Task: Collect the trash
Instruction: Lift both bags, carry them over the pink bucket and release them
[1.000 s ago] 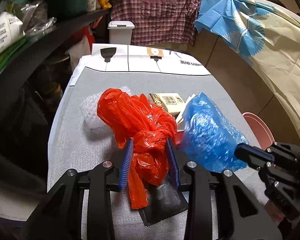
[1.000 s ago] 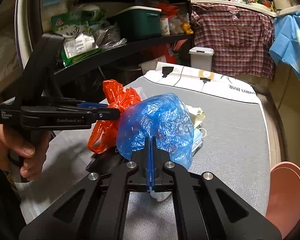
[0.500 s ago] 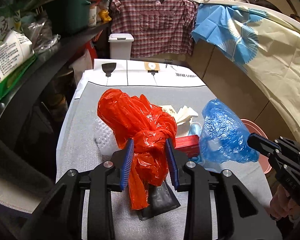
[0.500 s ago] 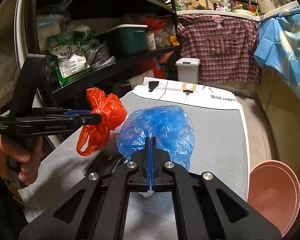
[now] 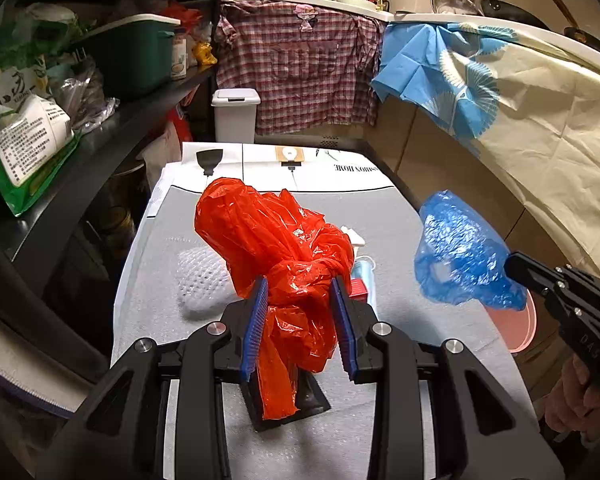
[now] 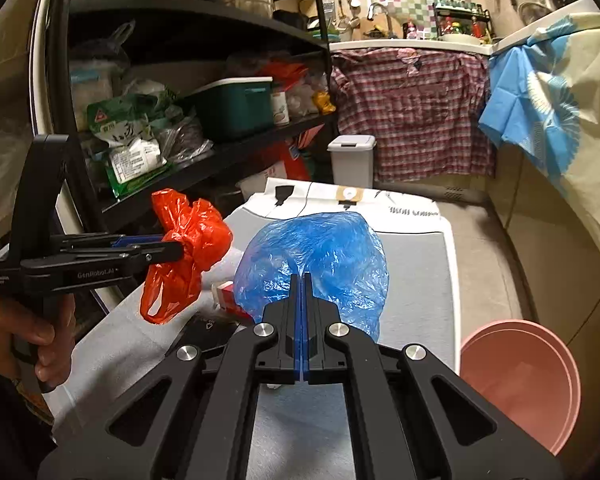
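Red plastic, knotted into a bundle, is clamped at its tied neck between the blue pads of the left gripper; this red bag hangs clear above the grey surface, its loose tail dangling over a black pouch lying near the surface's front edge. To its right, the right gripper is closed tight on a pinch of the blue bag, which also hangs off the surface, out past its right edge and above a pink basin on the floor. Left on the surface between the two bags are a red-and-white box, a pale blue face mask and, towards the left edge, a piece of bubble wrap. A white lidded bin stands beyond the far edge. A hand grips the left tool's handle.
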Demonstrator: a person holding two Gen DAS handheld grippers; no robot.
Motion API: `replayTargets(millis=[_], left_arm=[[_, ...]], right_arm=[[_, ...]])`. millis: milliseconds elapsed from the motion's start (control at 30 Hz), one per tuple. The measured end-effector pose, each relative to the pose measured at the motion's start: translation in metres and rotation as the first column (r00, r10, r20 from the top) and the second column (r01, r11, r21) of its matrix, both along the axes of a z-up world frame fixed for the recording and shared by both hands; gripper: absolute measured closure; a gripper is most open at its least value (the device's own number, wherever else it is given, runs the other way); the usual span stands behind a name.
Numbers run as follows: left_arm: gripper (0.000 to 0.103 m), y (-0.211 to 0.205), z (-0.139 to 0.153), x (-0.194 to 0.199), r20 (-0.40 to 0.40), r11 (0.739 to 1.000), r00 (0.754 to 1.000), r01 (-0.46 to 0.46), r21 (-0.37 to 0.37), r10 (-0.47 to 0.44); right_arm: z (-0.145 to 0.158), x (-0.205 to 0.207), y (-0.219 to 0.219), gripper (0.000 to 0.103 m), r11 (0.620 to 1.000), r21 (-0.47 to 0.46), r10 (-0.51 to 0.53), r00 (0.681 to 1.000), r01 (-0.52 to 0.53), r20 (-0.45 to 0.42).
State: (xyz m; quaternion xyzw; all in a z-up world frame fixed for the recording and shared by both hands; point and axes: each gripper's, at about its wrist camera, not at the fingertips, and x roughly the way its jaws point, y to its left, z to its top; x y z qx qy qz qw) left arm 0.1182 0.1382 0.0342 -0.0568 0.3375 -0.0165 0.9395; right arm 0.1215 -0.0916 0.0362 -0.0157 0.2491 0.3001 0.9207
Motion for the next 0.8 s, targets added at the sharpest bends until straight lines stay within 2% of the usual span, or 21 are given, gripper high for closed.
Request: replayTargets(millis=[500, 800], left_arm=[[0.071, -0.029, 0.025, -0.02, 0.062, 1.0, 0.998, 0.027, 0.007, -0.027], [0.071, -0.046, 0.033, -0.022, 0.072, 0.999, 0.996, 0.053, 0.006, -0.053]], right_arm=[[0.062, -0.021, -0.06, 0.103, 0.997, -0.001, -0.081, 0.994, 0.082, 0.07], [0.069, -0.023, -0.107, 0.103, 0.988, 0.005, -0.157, 0.984, 0.157, 0.08]])
